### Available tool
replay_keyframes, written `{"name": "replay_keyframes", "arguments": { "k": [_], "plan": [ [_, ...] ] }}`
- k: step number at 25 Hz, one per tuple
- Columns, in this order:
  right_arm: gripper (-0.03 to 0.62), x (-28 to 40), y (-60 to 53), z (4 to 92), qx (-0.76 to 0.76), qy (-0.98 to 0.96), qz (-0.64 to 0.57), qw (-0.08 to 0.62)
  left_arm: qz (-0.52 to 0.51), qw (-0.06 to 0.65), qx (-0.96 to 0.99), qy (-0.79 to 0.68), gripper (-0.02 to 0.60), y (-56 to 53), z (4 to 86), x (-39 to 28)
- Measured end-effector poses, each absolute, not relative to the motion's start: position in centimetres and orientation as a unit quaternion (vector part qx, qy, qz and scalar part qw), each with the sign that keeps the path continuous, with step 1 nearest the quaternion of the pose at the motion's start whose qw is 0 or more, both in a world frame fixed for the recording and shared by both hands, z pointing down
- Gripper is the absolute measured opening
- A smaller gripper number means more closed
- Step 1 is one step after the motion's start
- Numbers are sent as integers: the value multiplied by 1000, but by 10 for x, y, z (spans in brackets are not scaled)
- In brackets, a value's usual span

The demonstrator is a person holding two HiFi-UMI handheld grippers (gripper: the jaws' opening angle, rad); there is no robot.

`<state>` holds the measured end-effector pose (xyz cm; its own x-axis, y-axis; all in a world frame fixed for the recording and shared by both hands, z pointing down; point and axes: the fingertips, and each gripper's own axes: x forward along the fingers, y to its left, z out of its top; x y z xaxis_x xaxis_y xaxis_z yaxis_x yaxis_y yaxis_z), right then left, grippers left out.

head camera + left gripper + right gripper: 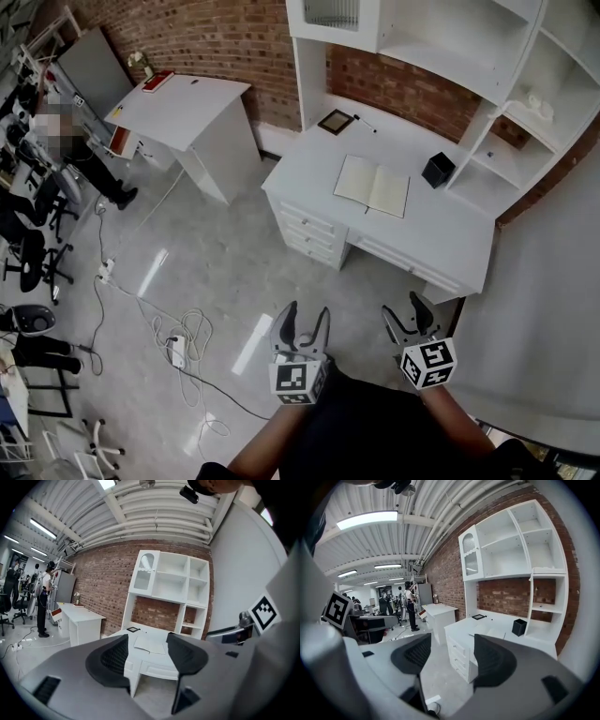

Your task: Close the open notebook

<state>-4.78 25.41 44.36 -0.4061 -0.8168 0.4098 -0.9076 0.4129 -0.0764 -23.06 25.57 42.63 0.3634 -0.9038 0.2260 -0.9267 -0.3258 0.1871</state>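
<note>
Black pads (111, 659) on both grippers gape wide, nothing held: left gripper (307, 315), right gripper (404, 313), both well short of desk (450, 246). Open notebook (372, 186) lies mid-desk. Risk: pinching one leaf could crease or tear it. Right of notebook sits cup (438, 170), frame (336, 121) behind; floor cables (190, 339) left of desk, off the approach.
</note>
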Motion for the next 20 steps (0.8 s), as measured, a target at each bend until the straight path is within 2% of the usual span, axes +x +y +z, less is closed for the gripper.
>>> {"name": "replay_keyframes", "arguments": {
  "k": [12,20],
  "plan": [
    [262,-128,171,447,565,-796,145,163,38,142,850,-506,242,156,431,-301],
    [262,-133,157,465,576,-779,166,182,35,166,846,-505,242,133,447,-319]
  ]
}}
